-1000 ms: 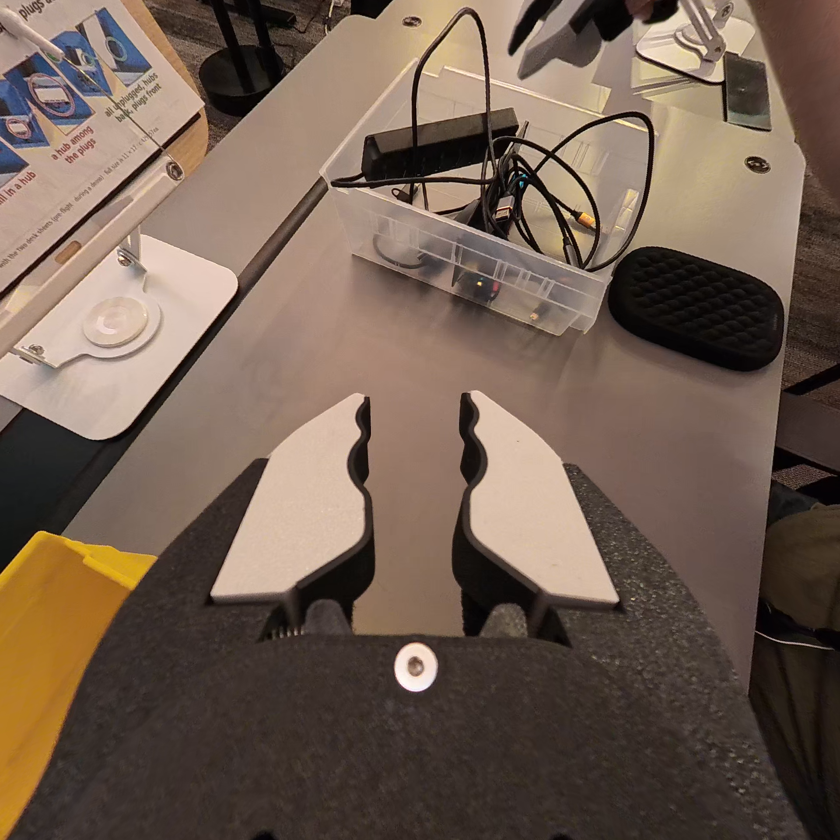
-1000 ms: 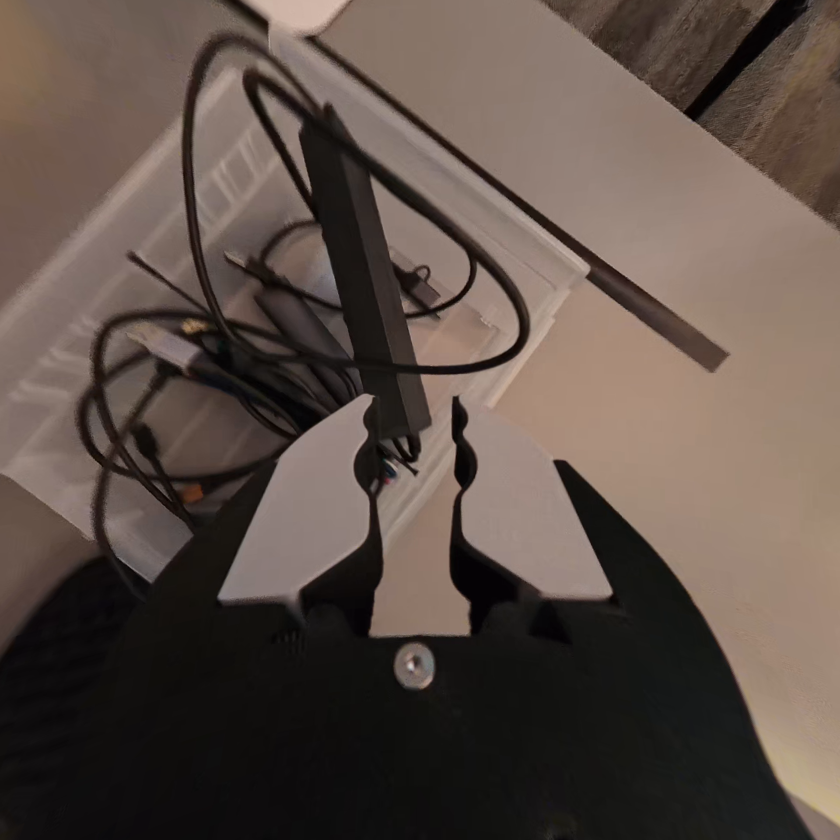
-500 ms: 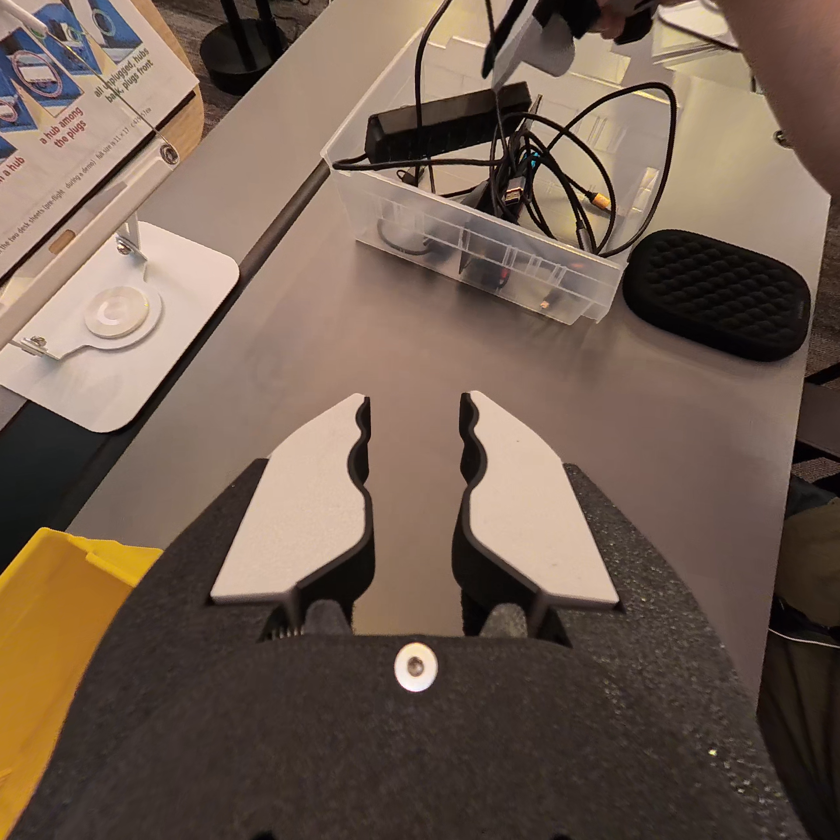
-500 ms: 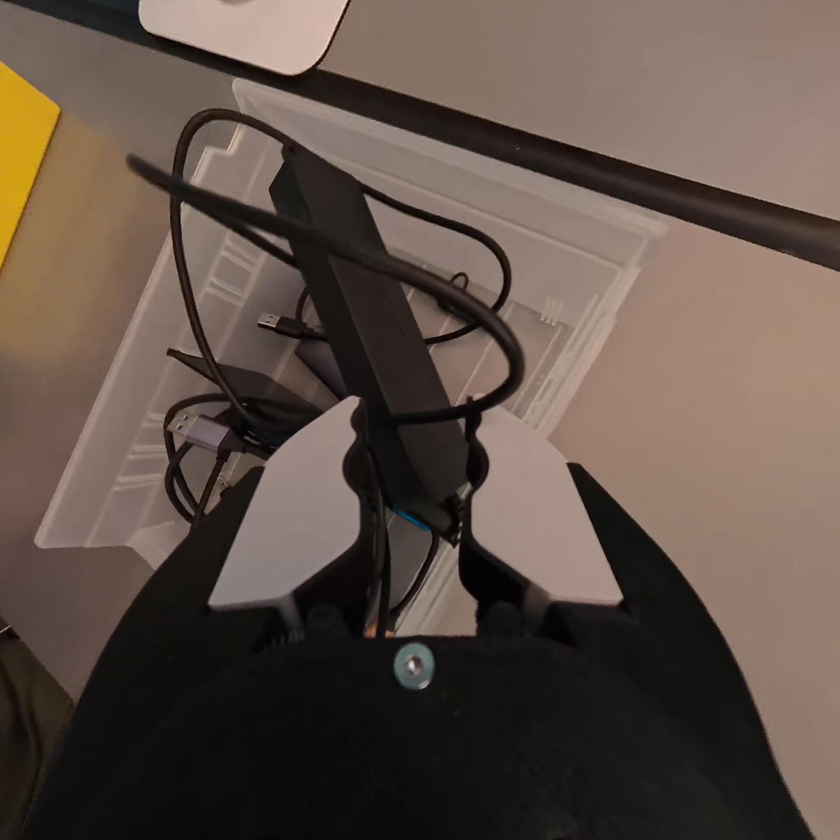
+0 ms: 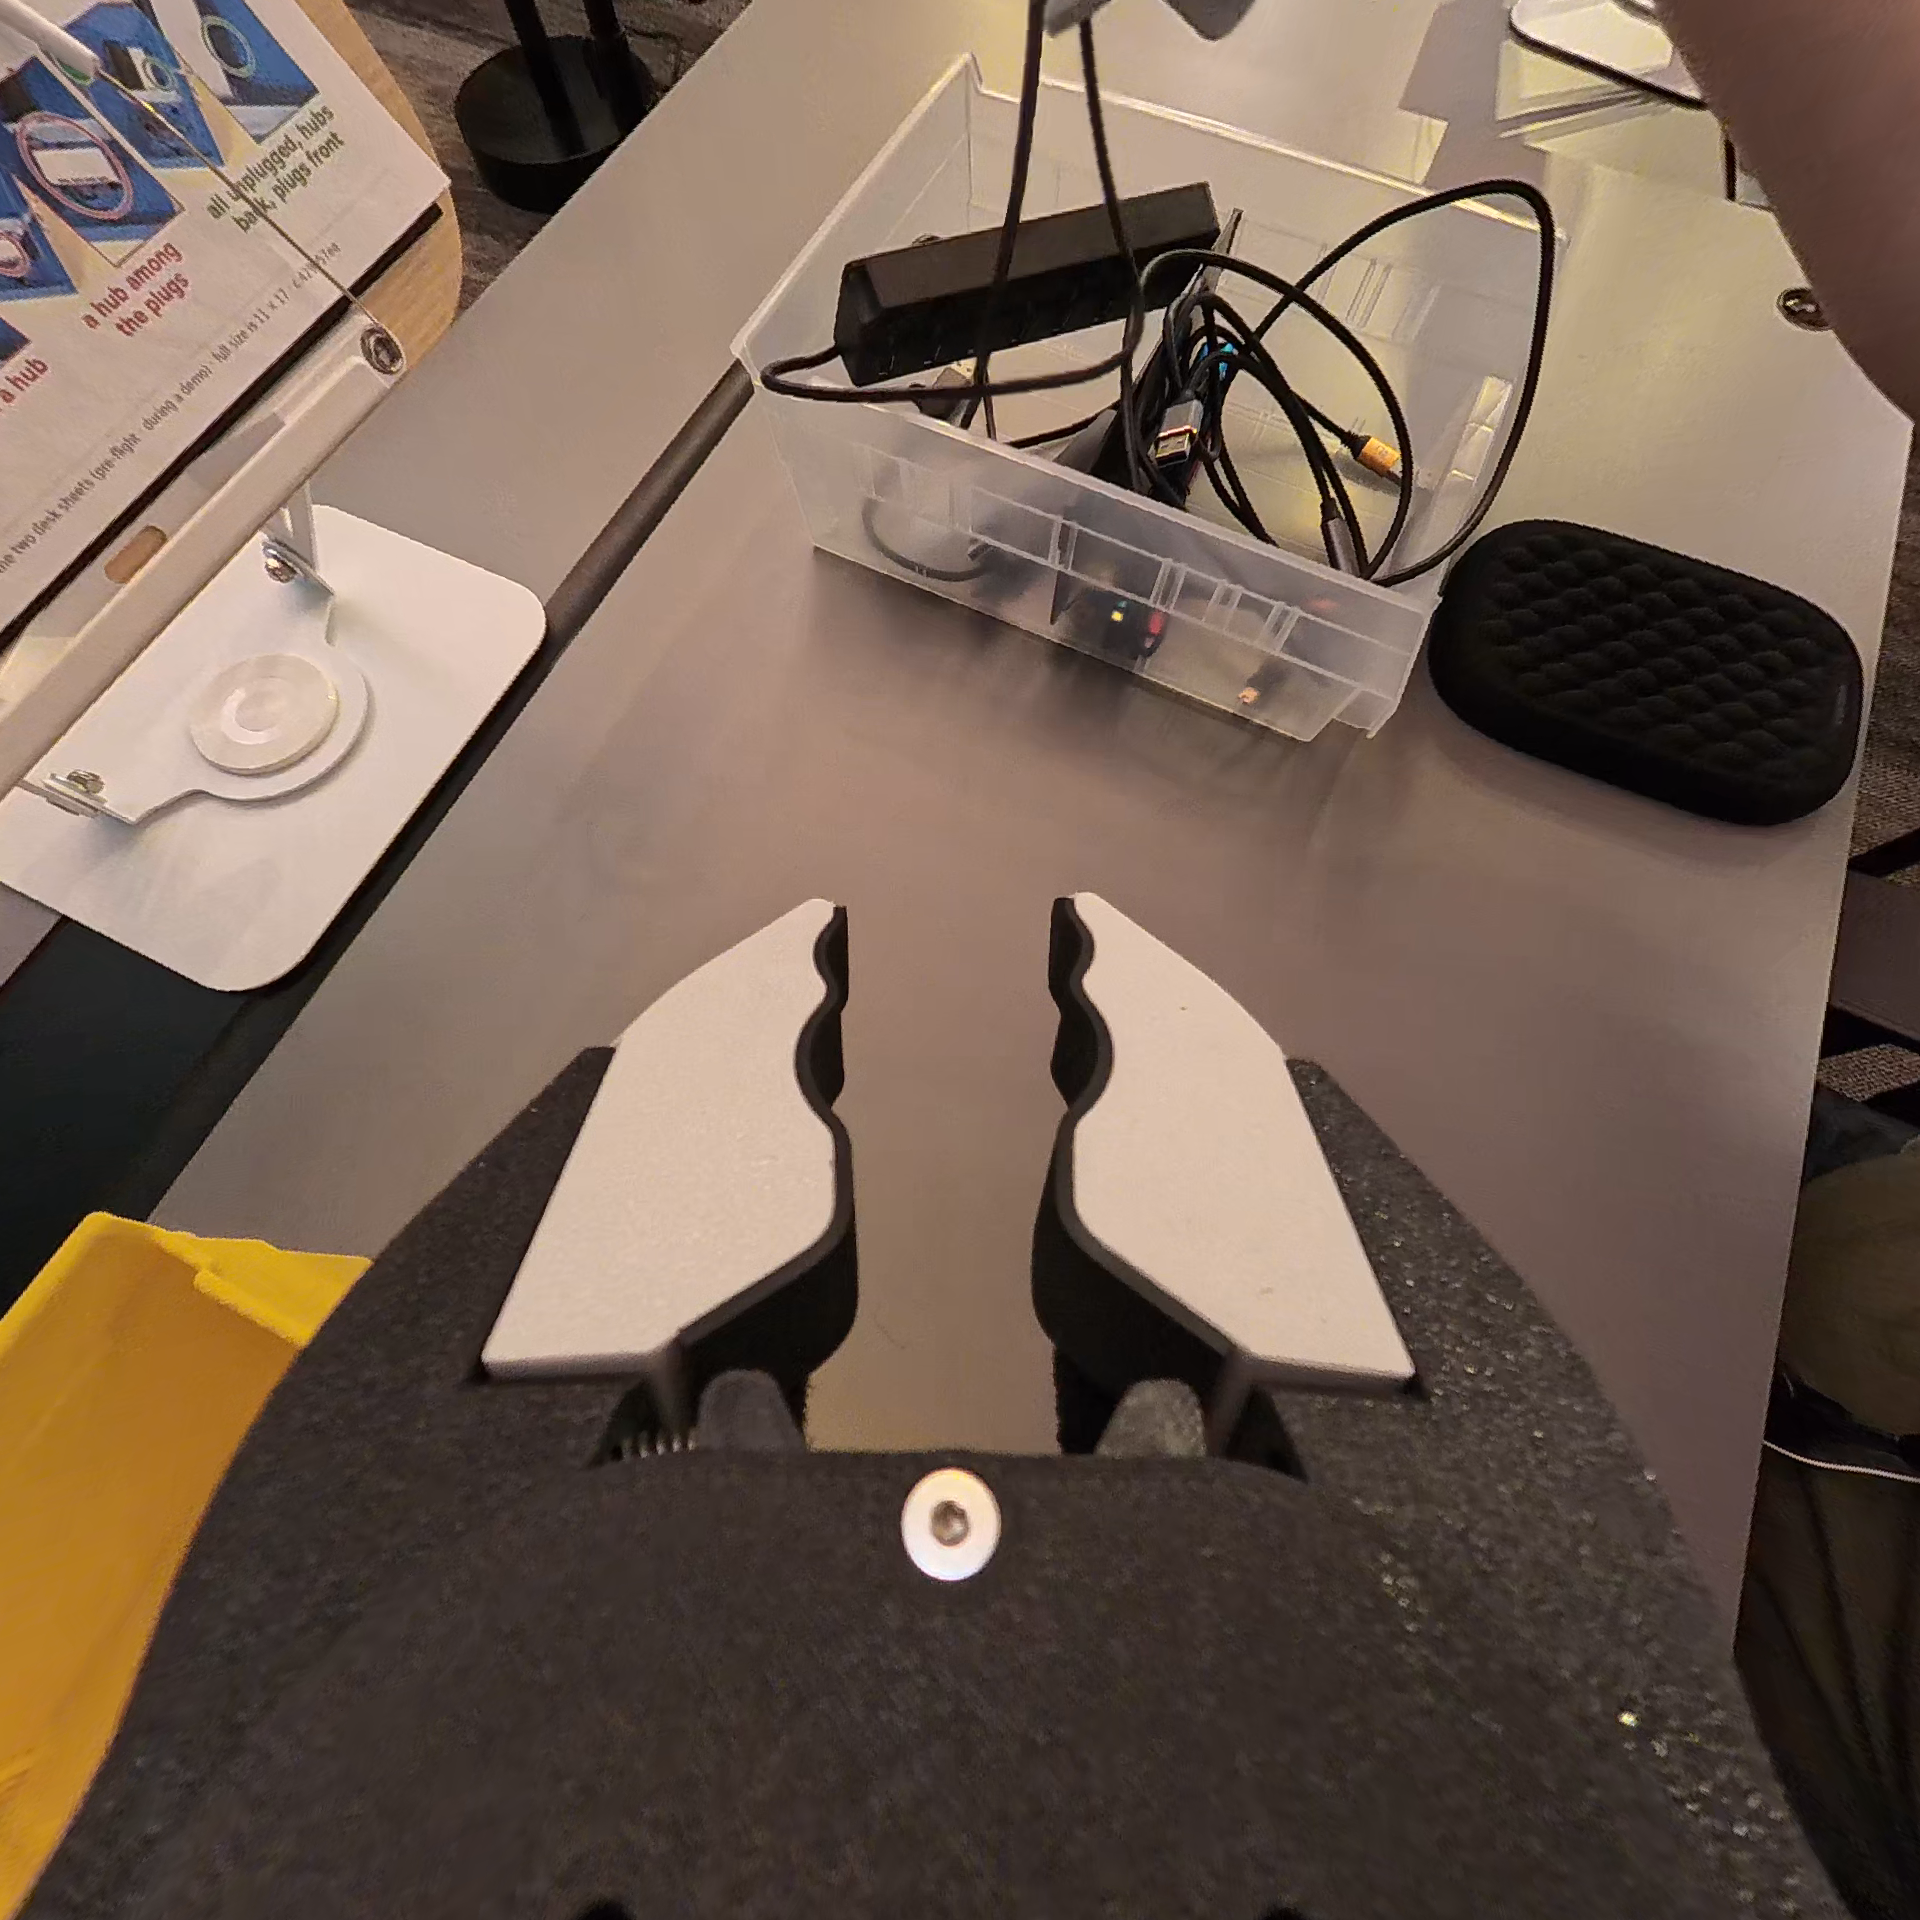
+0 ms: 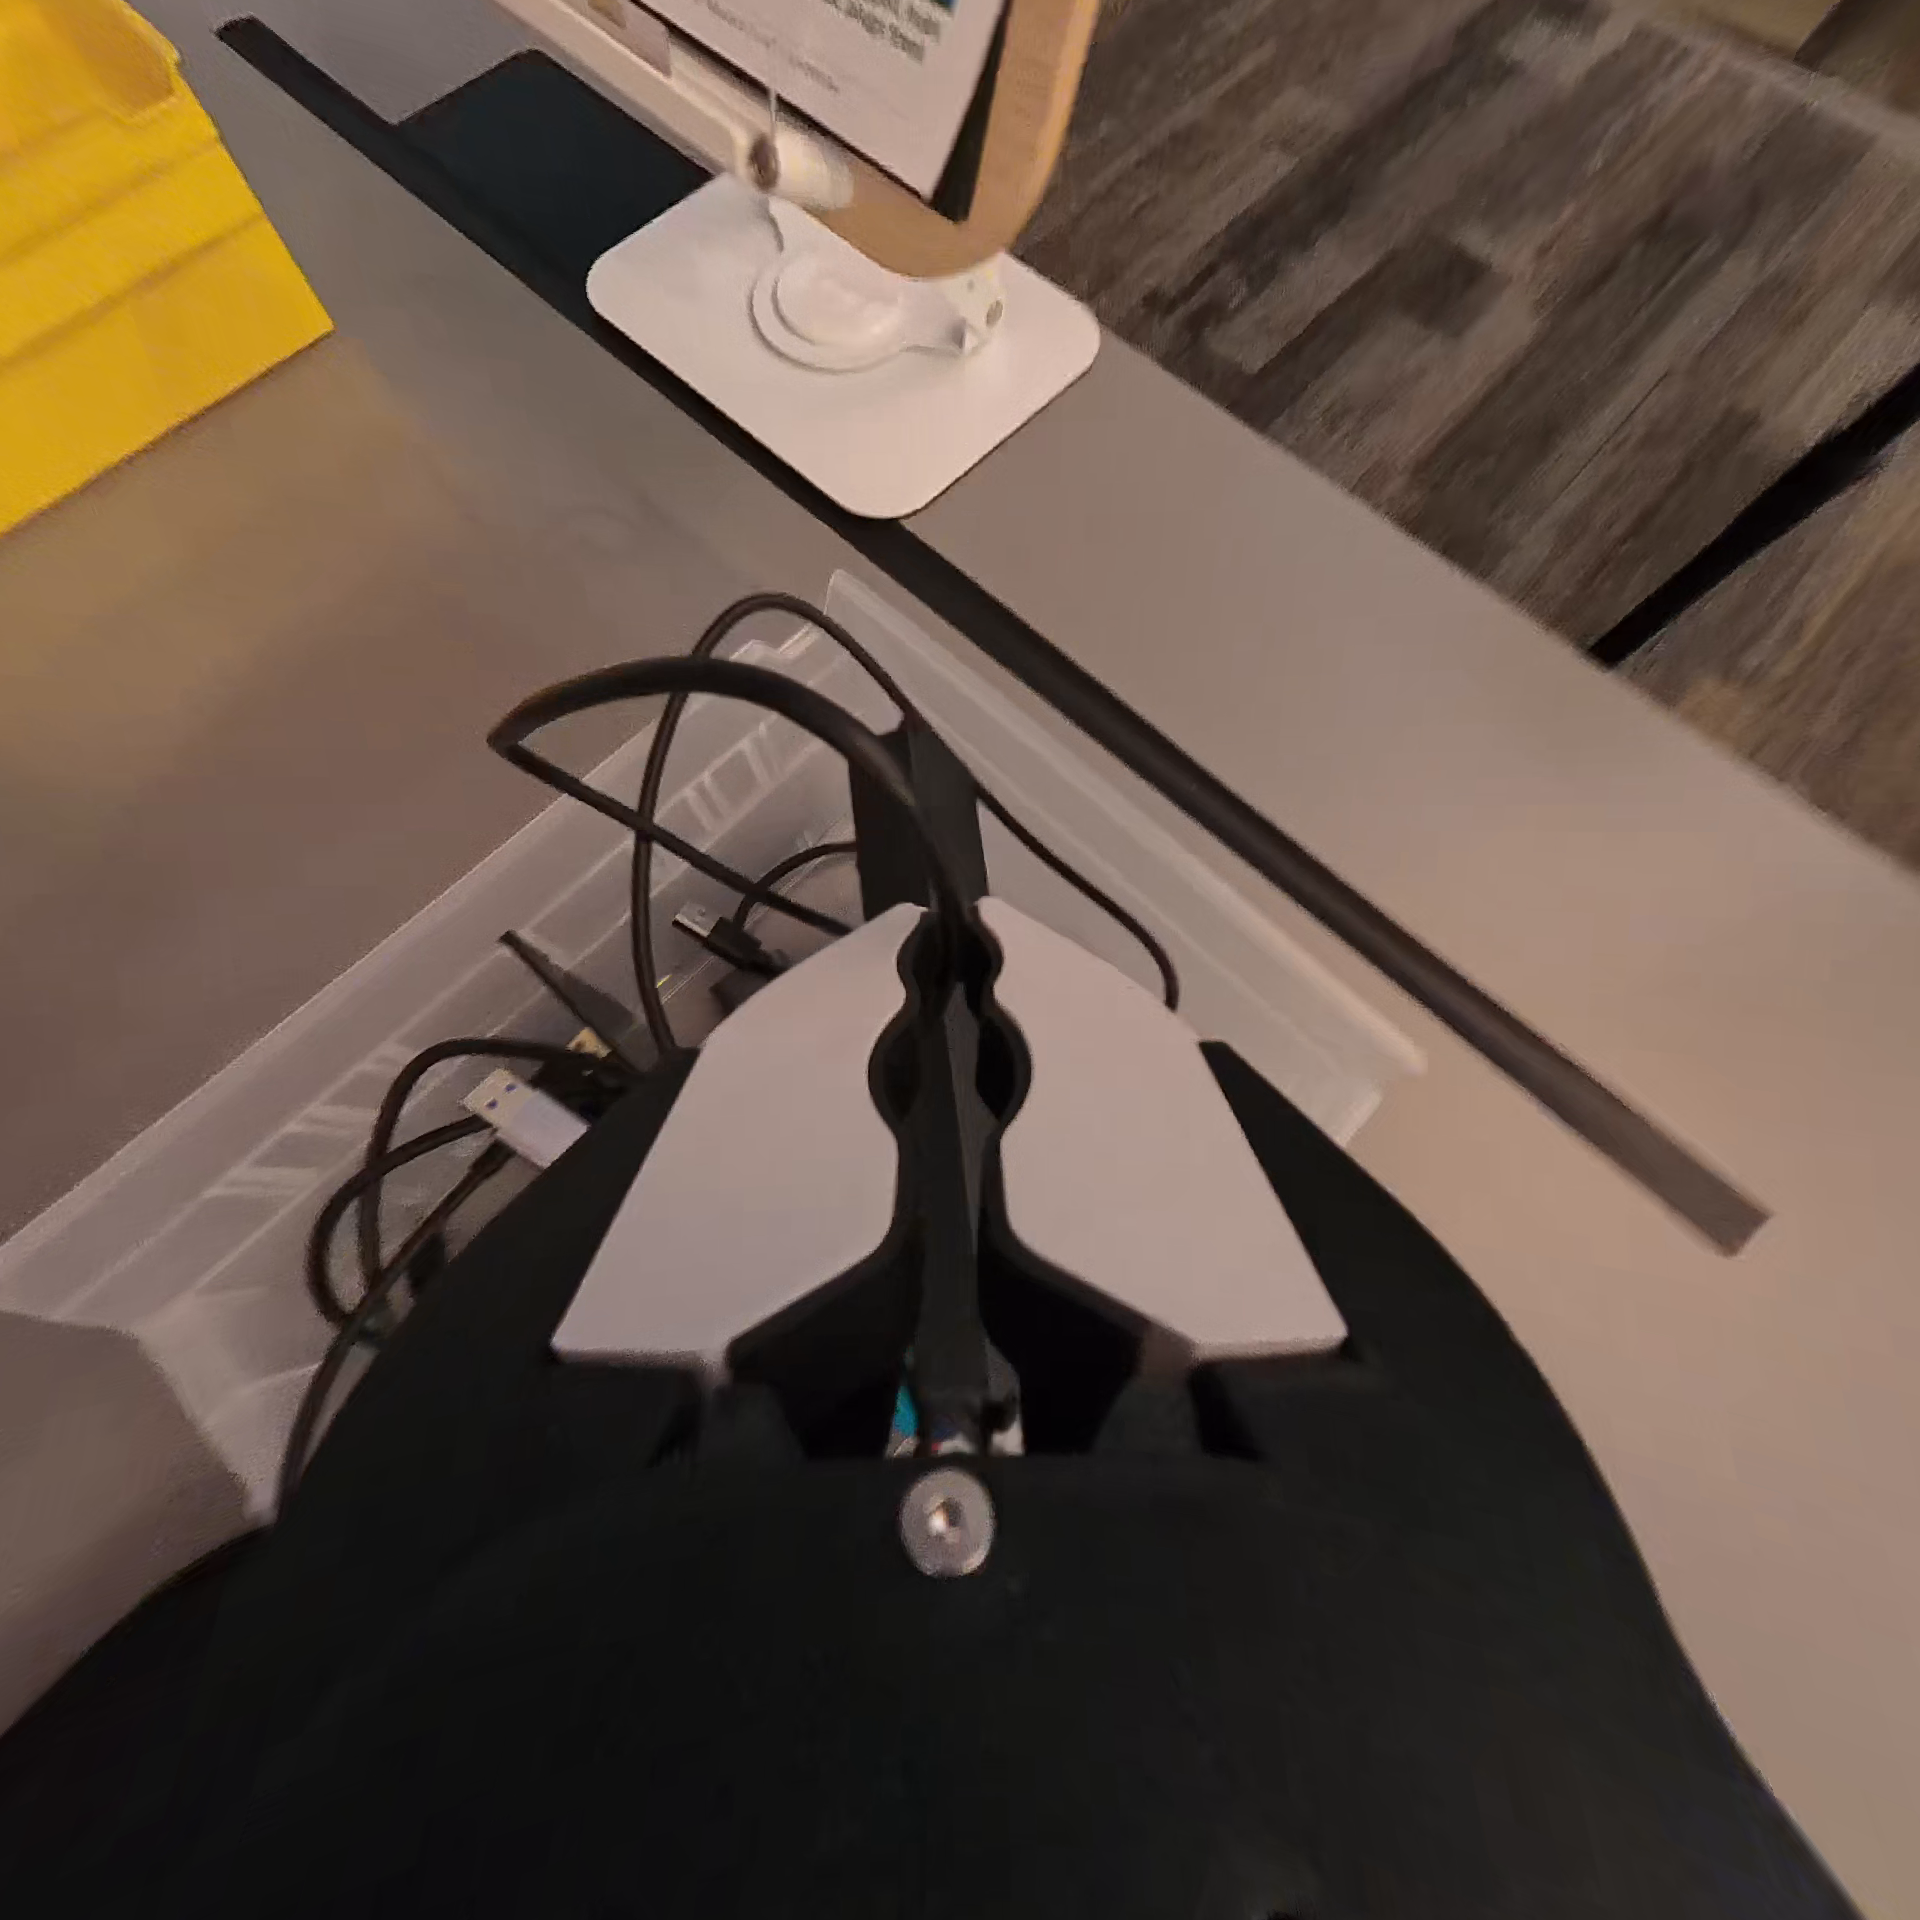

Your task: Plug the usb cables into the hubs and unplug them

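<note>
A clear plastic bin (image 5: 1143, 592) on the grey table holds a long black USB hub (image 5: 1029, 270) and a tangle of black cables (image 5: 1247, 416) with a silver USB plug (image 5: 1174, 447). My left gripper (image 5: 945, 914) is open and empty, low over the table, well short of the bin. My right gripper (image 6: 951, 920) is above the bin, shut on a black cable (image 6: 727, 675) that loops up out of it. The hub (image 6: 914, 821) lies below the fingers. In the left wrist view that cable (image 5: 1023, 156) rises as two strands to the top edge.
A black padded rest (image 5: 1642, 675) lies right of the bin. A white stand base (image 5: 260, 717) holding a printed sheet is at the left. A yellow bin (image 5: 125, 1403) sits near left. A person's arm (image 5: 1818, 156) is at top right. The table edge runs along the right. My right fingertips sit around 35 cm from my left ones.
My right gripper has closed on the black cable and lifted it up out of the bin. The left gripper has stayed open and has barely moved.
</note>
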A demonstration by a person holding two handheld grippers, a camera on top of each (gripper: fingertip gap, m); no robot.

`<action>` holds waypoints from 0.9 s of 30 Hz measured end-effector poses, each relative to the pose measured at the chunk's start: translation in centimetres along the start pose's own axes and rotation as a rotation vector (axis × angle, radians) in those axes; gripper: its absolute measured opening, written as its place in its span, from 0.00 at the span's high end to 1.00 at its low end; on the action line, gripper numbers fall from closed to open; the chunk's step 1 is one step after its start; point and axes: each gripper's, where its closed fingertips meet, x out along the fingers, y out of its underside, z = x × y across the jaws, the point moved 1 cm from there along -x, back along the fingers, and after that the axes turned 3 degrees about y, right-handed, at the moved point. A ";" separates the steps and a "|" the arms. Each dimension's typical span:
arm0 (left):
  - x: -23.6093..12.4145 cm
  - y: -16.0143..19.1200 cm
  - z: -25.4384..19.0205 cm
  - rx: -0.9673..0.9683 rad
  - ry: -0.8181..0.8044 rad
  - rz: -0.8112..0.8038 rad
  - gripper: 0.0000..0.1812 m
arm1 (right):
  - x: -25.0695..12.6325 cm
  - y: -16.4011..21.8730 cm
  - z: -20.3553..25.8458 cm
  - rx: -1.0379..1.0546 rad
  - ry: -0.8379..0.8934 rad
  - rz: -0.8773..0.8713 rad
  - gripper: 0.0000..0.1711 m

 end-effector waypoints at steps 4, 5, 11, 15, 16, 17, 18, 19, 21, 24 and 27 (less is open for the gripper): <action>0.2 0.0 -0.2 0.007 0.001 0.008 0.79 | 0.4 -2.0 0.0 -0.105 0.074 -0.075 0.97; 0.2 0.0 -0.2 0.009 0.000 0.010 0.79 | 0.5 -2.3 0.1 -0.139 0.079 -0.096 0.97; 0.1 0.0 -0.1 0.011 -0.007 0.008 0.80 | 1.3 0.8 0.4 -0.310 0.112 -0.034 0.97; 0.1 -0.1 -0.2 0.014 -0.005 0.006 0.80 | 1.2 3.0 0.5 -0.348 0.113 0.017 0.96; 0.1 -0.1 -0.3 0.015 -0.005 0.008 0.80 | 1.3 3.8 0.8 -0.346 0.086 0.059 0.96; 0.1 0.0 -0.3 0.016 -0.005 0.010 0.80 | 1.5 4.9 1.2 -0.327 0.050 0.118 0.96; 0.1 0.0 -0.3 0.017 -0.005 0.011 0.80 | 1.6 6.0 1.2 -0.311 0.042 0.179 0.96; 0.1 0.0 -0.3 0.018 -0.006 0.011 0.80 | 1.6 6.6 1.2 -0.306 0.048 0.211 0.95; 0.1 0.0 -0.3 0.017 -0.005 0.011 0.80 | 1.2 6.9 1.2 -0.288 0.065 0.202 0.92; 0.1 0.0 -0.3 0.019 -0.006 0.011 0.80 | 0.3 6.6 1.1 -0.261 0.108 0.159 0.78; -0.1 -0.2 -0.4 0.020 -0.007 -0.001 0.80 | -0.9 6.3 1.5 -0.303 0.132 0.112 0.76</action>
